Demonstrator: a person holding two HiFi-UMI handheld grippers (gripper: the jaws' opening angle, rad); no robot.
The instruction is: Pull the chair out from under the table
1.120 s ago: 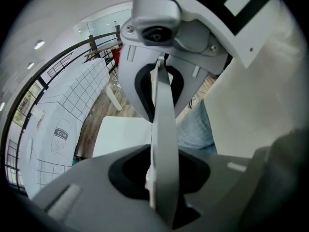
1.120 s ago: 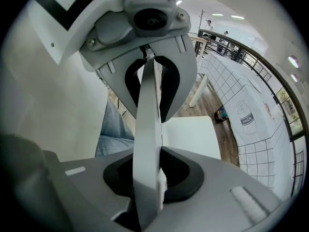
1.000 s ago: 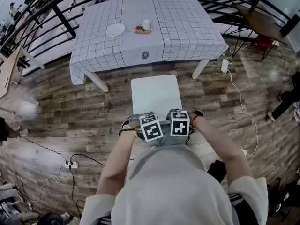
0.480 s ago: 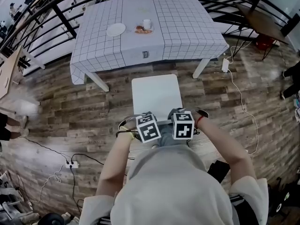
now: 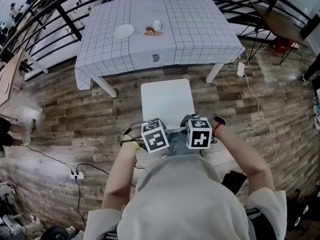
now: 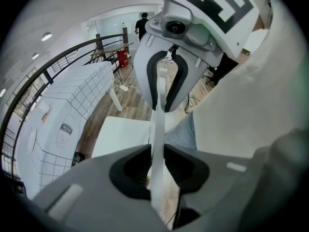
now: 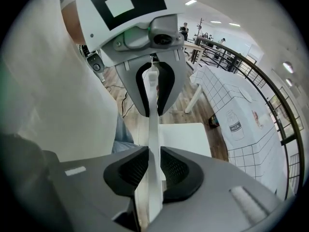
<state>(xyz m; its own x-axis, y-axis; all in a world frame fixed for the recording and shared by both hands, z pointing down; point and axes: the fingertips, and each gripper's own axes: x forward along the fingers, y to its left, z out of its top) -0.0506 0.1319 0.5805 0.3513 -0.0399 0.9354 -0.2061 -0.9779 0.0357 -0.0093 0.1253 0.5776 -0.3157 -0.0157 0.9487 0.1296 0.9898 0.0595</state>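
Observation:
The white chair [image 5: 166, 101] stands on the wood floor, its seat out in front of the checked-cloth table [image 5: 195, 31]. Both grippers point steeply down at its thin white backrest [image 6: 158, 124], side by side. My left gripper [image 5: 152, 132] has just been closing its jaws, and its pads press on the backrest edge [image 6: 157, 167]. My right gripper [image 5: 198, 130] grips the same backrest [image 7: 153, 129] between its pads, a hand's width to the right. In each gripper view the other gripper shows farther along the backrest. The seat [image 7: 186, 137] lies below.
On the table are a plate [image 5: 123, 32], a cup [image 5: 156, 25] and a small dish of food [image 5: 152, 32]. The table's legs [image 5: 214, 72] stand close ahead of the chair. A power strip [image 5: 75, 175] and cables lie on the floor at the left, and a black railing [image 5: 60, 9] curves behind.
Both grippers have risen a little towards the head camera, and their marker cubes stand slightly farther apart. The chair seat stays in nearly the same place.

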